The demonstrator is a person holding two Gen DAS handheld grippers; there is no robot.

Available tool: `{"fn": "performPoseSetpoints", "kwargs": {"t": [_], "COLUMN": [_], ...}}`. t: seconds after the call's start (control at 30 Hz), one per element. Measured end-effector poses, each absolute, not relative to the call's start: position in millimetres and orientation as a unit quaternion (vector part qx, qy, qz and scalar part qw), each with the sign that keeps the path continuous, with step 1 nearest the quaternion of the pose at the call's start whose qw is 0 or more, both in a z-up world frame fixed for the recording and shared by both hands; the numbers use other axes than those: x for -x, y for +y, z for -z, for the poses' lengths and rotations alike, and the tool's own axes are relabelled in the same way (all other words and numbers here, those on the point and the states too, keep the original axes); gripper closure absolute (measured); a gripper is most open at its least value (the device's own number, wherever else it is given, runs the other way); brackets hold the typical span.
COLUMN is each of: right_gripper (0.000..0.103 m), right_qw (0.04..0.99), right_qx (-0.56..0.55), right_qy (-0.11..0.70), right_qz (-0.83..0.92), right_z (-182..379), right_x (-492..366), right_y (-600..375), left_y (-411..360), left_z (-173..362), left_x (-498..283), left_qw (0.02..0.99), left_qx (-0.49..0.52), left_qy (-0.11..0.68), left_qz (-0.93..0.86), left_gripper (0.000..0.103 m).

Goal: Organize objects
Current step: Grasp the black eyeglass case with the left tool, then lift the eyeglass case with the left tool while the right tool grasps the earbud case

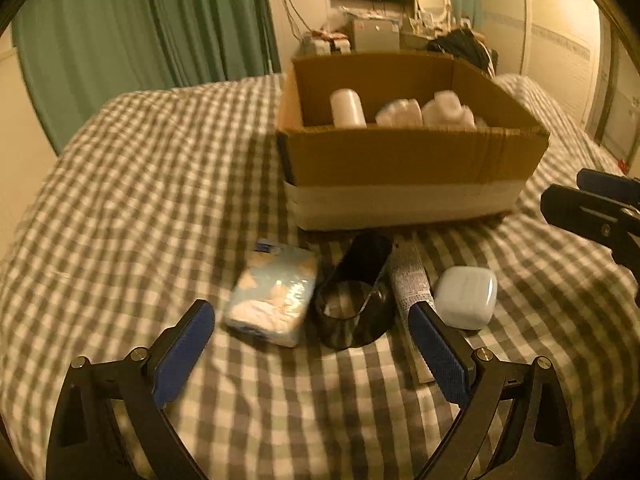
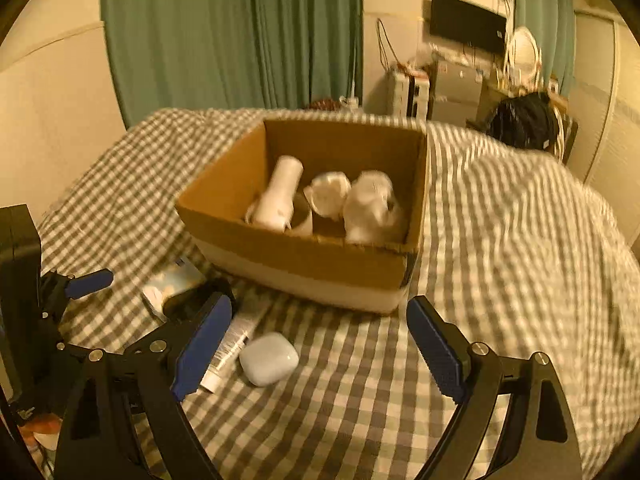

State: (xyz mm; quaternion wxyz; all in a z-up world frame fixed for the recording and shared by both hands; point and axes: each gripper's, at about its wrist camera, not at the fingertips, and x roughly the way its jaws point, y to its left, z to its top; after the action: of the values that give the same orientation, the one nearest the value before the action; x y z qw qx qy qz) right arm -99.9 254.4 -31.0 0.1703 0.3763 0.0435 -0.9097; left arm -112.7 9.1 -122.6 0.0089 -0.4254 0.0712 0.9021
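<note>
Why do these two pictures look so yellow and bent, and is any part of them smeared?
Both views carry a warm yellow indoor cast with dark rounded corners from the fisheye lens. In the left wrist view the curtain bows and the cardboard box is softly smeared. In the right wrist view the checked bedcover streaks most, and the white items in the box blur.

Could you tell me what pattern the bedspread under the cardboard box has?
The bedspread has a grey-and-white check, clearest in the left wrist view.

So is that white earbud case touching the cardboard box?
Apart. The right wrist view shows checked bedspread between the earbud case and the cardboard box.
</note>
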Motion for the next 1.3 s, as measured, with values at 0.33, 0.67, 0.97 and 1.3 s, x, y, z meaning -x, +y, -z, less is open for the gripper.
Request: {"fn": "performPoseSetpoints", "kwargs": {"t": [0.33,0.67,0.97,1.3], "right_gripper": [0.013,0.013,0.019,0.048], "right_qw": [0.167,0.163,0.186,0.201], "right_qx": [-0.406,-0.429,-0.490,-0.512], "right_qy": [0.017,0.061,0.159,0.180], "right_qz": [0.898,0.887,0.836,0.816], "right_z": [52.4,69.9,112.8,135.9], "right_x": [108.9,109.9,115.7,126.9], "right_y": [261.0,240.4,196.9,179.6], "left_y": [25.7,2.4,-17.3,-18.2], "left_z": [150.7,115.4,115.1,124.3], "left_x": [143.8,89.9,93.1,95.6], "left_qw": [0.056,0.031,0.019,0.022], "left_qx": [0.458,0.426,0.437,0.446], "left_qy": [0.072,0.043,0.023,0.020], "left_qz": [-0.884,-0.903,-0.899,-0.895], "left_gripper": [0.053,0.054,0.054,0.054]}}
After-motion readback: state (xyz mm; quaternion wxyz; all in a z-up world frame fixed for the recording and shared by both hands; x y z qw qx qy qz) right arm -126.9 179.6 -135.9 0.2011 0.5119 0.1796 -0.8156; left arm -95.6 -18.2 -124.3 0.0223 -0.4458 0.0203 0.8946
